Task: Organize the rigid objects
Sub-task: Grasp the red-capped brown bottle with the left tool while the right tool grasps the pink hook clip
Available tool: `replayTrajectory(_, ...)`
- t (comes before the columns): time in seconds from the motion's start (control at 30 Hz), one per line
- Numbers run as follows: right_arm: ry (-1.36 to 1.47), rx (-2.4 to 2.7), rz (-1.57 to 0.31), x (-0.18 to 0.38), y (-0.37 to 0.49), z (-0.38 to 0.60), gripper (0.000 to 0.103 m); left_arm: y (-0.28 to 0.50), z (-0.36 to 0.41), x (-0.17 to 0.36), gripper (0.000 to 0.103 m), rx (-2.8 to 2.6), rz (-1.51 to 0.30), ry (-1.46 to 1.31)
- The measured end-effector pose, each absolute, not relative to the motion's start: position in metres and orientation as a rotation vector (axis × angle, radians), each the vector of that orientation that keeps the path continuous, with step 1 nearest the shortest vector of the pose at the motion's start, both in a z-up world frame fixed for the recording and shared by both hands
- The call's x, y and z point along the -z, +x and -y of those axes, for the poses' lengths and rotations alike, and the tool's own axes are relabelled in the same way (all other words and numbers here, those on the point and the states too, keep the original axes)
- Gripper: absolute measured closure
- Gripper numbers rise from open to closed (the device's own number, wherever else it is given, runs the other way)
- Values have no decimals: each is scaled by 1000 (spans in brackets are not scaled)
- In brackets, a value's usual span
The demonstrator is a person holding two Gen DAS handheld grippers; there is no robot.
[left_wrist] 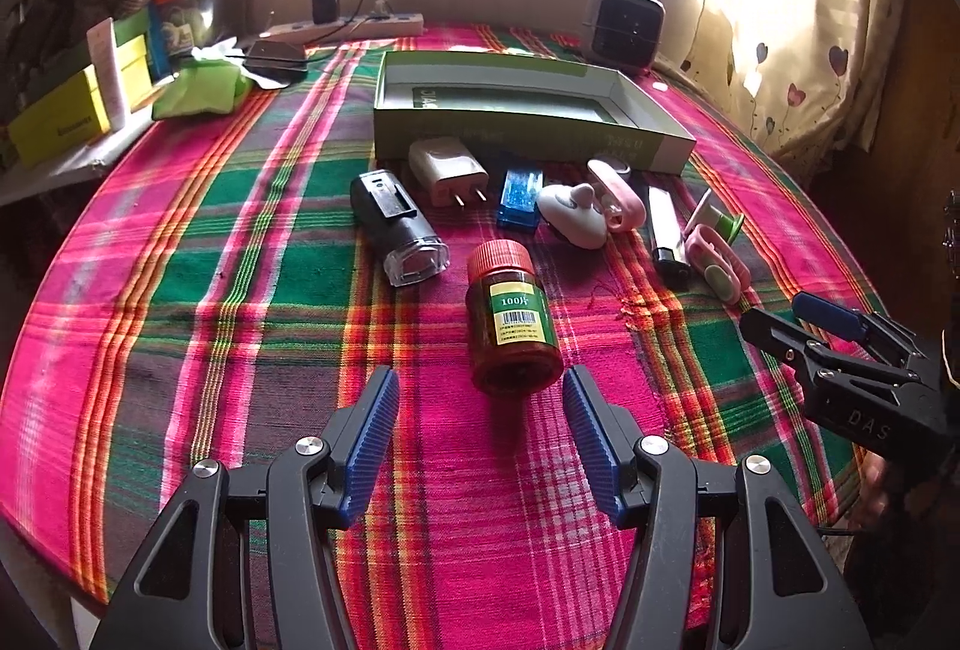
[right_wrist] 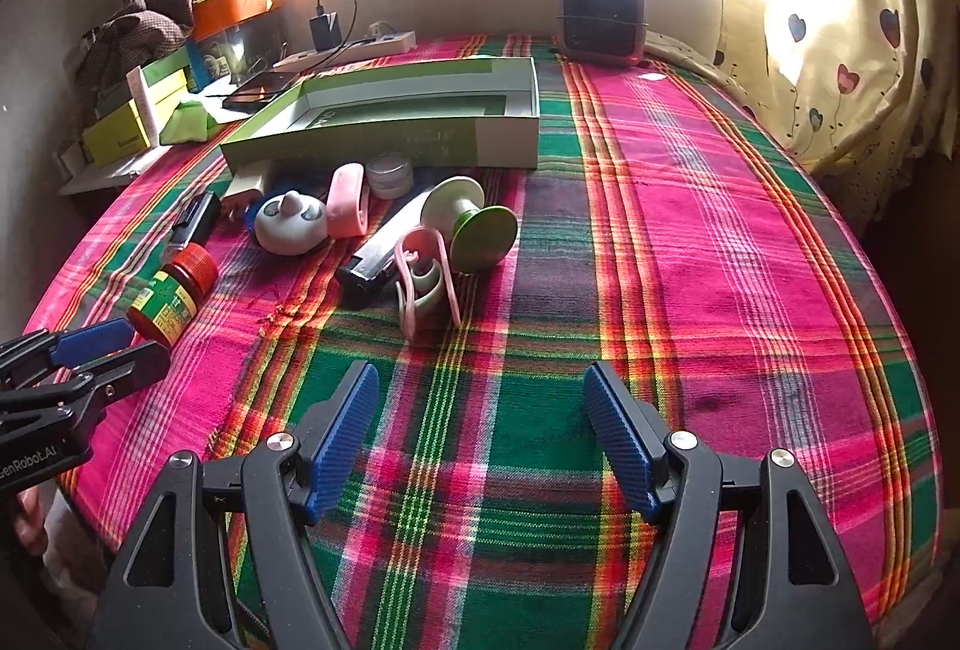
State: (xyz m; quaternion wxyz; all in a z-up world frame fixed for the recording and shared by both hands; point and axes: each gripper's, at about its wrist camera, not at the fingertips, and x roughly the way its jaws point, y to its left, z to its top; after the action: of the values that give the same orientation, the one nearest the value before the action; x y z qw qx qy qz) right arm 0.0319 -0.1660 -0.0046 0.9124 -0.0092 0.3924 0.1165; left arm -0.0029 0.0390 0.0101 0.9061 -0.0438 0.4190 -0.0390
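Clearly one box [left_wrist: 528, 134], one red bottle [left_wrist: 515, 326]

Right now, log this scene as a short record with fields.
surface: plaid tablecloth
container: open green box, no loose items visible inside
nearest item: red-capped bottle lying on its side, just ahead of the left tool
left tool: open, holding nothing
right tool: open, over bare cloth
loose items: black flashlight, white charger, blue case

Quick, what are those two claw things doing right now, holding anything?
Left gripper: open, empty, the red-capped bottle lying just ahead of it.
Right gripper: open, empty, over bare tablecloth.
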Motion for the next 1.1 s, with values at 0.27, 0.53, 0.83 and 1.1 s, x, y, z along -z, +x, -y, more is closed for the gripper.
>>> replayTrajectory(0.27,-23,-297,-827,2,51,157,32,14,-36,-13,47,106,-866,-92)
replayTrajectory(0.53,-8,-319,-857,5,67,152,32,32,-36,-9,47,113,-891,-79)
replayTrajectory(0.83,-23,-316,-855,5,74,144,44,38,-45,-6,48,120,-893,-104)
replayTrajectory(1.1,-39,-295,-845,5,73,141,63,39,-50,-6,58,115,-883,-124)
